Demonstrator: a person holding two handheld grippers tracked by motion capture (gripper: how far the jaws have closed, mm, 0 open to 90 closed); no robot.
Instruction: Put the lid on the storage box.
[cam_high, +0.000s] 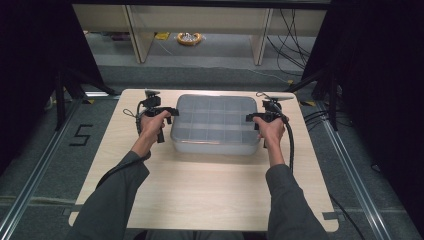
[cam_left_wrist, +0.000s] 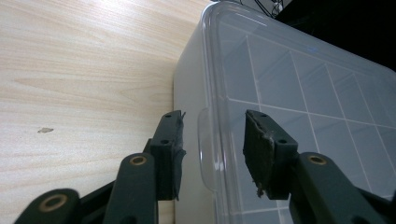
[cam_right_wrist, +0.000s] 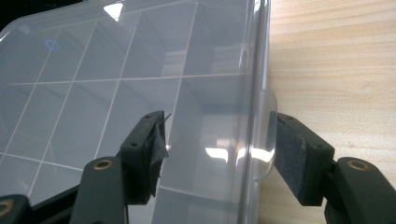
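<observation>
We have clear plastic compartment box (cam_high: 215, 124), lid on, at far-middle of table (cam_high: 200, 190). Left hand-held gripper (cam_high: 161, 111) at box's left end, right hand-held gripper (cam_high: 256, 118) at box's right end. Both jaws wide apart, each pair straddling lid rim at small tab (cam_left_wrist: 204, 148) / tab (cam_right_wrist: 267, 140); nothing pinched yet. Step, we judge: lining up on lid tabs, approx ready to grip. Next move needs both jaws shut on tabs, then even lift w/o tilting box.
</observation>
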